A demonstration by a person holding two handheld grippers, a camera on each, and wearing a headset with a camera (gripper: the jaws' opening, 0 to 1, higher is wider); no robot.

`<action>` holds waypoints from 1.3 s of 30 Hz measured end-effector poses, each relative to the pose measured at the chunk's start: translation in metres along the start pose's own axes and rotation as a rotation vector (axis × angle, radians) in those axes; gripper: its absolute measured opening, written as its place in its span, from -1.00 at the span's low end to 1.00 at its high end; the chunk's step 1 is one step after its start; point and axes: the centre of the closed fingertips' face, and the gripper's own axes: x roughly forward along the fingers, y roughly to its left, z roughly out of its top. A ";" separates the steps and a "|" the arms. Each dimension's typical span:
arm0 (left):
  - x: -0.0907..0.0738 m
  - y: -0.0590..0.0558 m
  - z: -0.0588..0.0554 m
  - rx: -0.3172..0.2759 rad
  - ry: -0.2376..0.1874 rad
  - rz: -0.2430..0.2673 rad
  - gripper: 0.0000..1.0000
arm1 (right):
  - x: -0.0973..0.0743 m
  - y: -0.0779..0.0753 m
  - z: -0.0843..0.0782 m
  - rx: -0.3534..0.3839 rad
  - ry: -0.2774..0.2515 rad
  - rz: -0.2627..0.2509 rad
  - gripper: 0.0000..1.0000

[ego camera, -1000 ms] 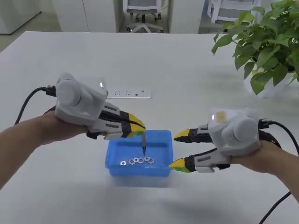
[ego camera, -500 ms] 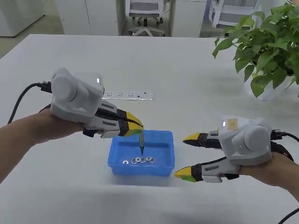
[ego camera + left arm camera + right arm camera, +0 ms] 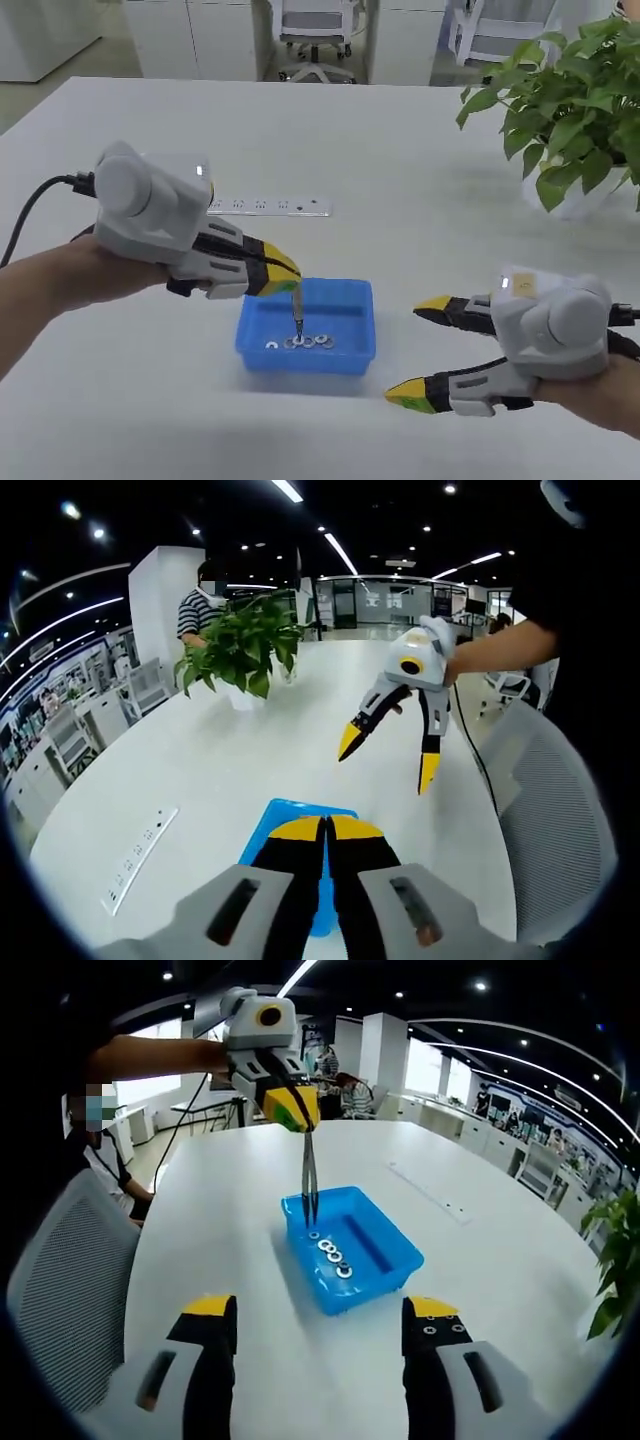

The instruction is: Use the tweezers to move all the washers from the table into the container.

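The left gripper (image 3: 283, 272), a rounded pale grey plastic housing with black jaws capped in yellow, has its jaws clenched on the top of the slim metal tweezers (image 3: 297, 308). They hang almost straight down from the tips into the container (image 3: 357, 291). This is a shallow rectangular tray of glossy blue plastic with rounded corners, and it sits on the smooth, matte white counter (image 3: 400, 170). The washers (image 3: 305, 343) lie on the container's floor as small, flat silvery rings in a loose row, one of them slightly apart at the end nearer the left hand. The tweezers' points are just over that row; whether they touch a ring cannot be told. In the right gripper view the tweezers (image 3: 310, 1185) show as two thin blades that narrow to a point above the washers (image 3: 330, 1252). The right gripper (image 3: 418, 350) is off to the side of the container, apart from it, with its jaws released and spread wide around nothing. A long white power strip (image 3: 265, 207) lies flat on the counter beyond the container. A leafy green plant (image 3: 570, 100) in a white pot stands at the far right.
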 end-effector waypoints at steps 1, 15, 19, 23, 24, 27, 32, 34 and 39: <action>0.000 -0.001 0.000 0.000 0.000 -0.001 -0.91 | -0.001 0.001 -0.001 0.006 0.001 -0.002 0.39; -0.001 -0.025 -0.002 0.005 -0.005 -0.031 -0.91 | -0.007 0.019 -0.001 0.011 -0.019 0.004 0.43; -0.001 -0.032 -0.002 0.012 -0.005 -0.039 -0.91 | -0.005 0.026 -0.001 0.007 -0.023 0.020 0.38; -0.001 -0.040 -0.004 0.018 -0.002 -0.050 -0.91 | -0.003 0.030 0.001 -0.002 -0.032 0.029 0.33; -0.001 -0.042 -0.004 0.019 -0.001 -0.052 -0.91 | -0.003 0.031 0.002 -0.011 -0.035 0.032 0.31; -0.001 -0.047 -0.004 0.024 -0.002 -0.060 -0.91 | -0.002 0.034 0.004 -0.015 -0.043 0.038 0.28; 0.000 -0.055 -0.005 0.031 -0.005 -0.070 -0.91 | 0.003 0.042 0.008 -0.040 -0.057 0.062 0.15; 0.001 -0.059 -0.006 0.035 -0.005 -0.076 -0.91 | 0.006 0.046 0.009 -0.050 -0.059 0.072 0.10; 0.003 -0.065 -0.008 0.040 -0.004 -0.084 -0.91 | 0.013 0.054 0.014 -0.066 -0.073 0.095 0.00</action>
